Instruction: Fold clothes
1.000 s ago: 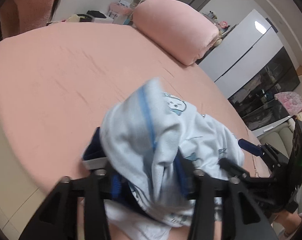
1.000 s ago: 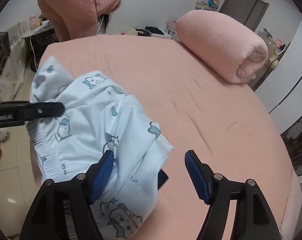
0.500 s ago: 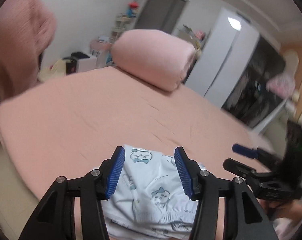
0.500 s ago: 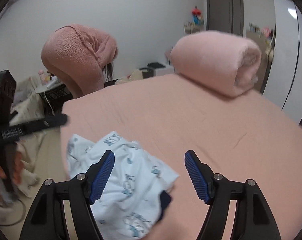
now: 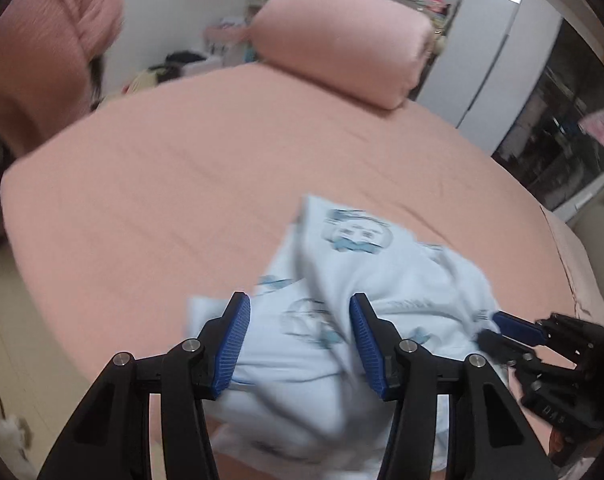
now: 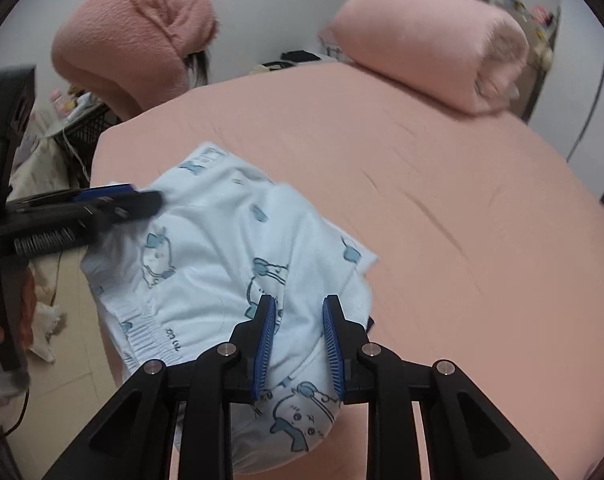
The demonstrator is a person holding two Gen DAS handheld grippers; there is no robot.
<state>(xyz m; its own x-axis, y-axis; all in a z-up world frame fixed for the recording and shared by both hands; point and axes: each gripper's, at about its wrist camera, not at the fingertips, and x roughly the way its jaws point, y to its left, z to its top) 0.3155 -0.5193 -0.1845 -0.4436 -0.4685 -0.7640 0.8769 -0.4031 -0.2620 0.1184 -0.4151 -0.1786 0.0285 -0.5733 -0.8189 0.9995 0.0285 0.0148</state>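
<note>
A light blue garment with cartoon prints [image 5: 342,304] lies crumpled at the near edge of the pink bed [image 5: 181,168]; it also shows in the right wrist view [image 6: 221,256]. My left gripper [image 5: 297,322] is open, its blue pads either side of a fabric ridge without pinching it. My right gripper [image 6: 298,320] has its jaws narrowed around a fold of the garment near its right side; the cloth bulges between the pads. The left gripper's fingers [image 6: 113,200] show in the right wrist view at the garment's left edge.
A rolled pink blanket [image 5: 342,36] lies at the far end of the bed. A person in a pink fleece [image 6: 137,40] bends over beyond the bed's left corner. A black crate [image 6: 81,132] and clutter sit on the floor at left. White wardrobes [image 5: 490,52] stand at right.
The left gripper let go of the garment and opened; the garment dropped onto the bed. The right gripper's jaws narrowed from wide open onto a fold of the cloth.
</note>
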